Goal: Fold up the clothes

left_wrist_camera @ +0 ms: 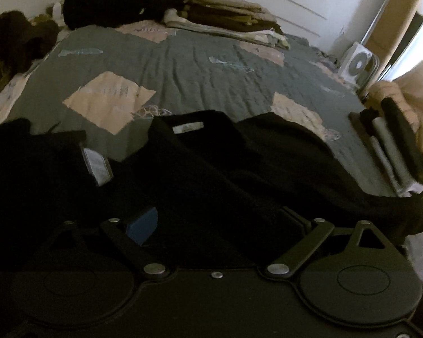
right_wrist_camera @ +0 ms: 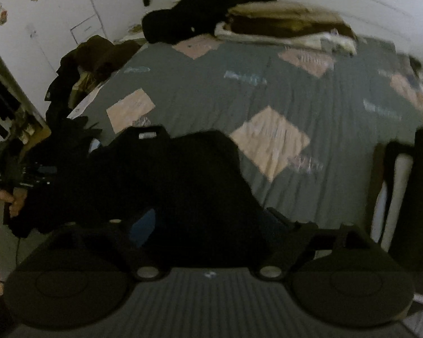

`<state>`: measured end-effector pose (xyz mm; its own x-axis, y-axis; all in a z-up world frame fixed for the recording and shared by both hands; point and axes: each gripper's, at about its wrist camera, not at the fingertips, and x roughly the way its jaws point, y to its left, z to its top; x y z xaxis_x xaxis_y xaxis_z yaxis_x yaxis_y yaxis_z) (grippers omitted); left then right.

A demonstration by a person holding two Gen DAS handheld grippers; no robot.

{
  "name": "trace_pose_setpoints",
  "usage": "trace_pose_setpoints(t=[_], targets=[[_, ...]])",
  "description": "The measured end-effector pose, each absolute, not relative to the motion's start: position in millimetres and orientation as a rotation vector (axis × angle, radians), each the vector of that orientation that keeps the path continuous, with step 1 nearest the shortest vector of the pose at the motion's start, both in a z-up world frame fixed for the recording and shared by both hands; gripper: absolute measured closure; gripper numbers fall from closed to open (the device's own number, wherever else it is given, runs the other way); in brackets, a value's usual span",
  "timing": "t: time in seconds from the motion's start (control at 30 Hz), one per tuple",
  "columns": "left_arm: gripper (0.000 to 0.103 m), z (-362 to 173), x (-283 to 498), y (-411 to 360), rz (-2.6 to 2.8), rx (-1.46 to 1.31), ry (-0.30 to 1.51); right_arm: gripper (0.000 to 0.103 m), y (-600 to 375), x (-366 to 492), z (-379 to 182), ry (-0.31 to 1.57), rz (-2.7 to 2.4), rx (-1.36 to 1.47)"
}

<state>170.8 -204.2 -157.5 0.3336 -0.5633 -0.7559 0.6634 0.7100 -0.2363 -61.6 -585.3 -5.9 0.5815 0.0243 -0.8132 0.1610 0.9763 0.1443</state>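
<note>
Cloth fills both views: a black garment (left_wrist_camera: pixel 211 169) lies at the near edge of the bed (left_wrist_camera: pixel 183 76), its neck label facing up, apparently spread for folding. The left gripper (left_wrist_camera: pixel 214 214) and right gripper (right_wrist_camera: pixel 208 219) both sit buried in its fabric; whether either is clamped, I cannot tell. Far across, a folded stack (left_wrist_camera: pixel 234 17) and dark pile (left_wrist_camera: pixel 127 2) leave the middle free.

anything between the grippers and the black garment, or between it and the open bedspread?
Nothing visible. The black fabric garment already drapes over both the left gripper and right gripper; whether either is clamped is hidden. The grey patchwork bedspread ahead lies open up to the folded beige stack.
</note>
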Motion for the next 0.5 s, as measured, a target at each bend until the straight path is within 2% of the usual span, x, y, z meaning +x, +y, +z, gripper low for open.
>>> trace_pose_setpoints(t=[0.1,0.2,0.37,0.5], targets=[[0.012,-164,184,-207,-0.796,0.135,0.949,0.01,-586,-39,-13,0.952,-0.106,0.138],[0.012,-171,201,-215,-0.779,0.165,0.959,0.01,-590,1,-51,0.986,-0.133,0.062],[0.012,-179,234,-235,-0.714,0.163,0.957,0.01,-609,71,-120,1.003,-0.164,0.173],[0.012,-187,261,-251,-0.677,0.191,0.967,0.01,-615,123,-176,1.054,-0.193,0.12]])
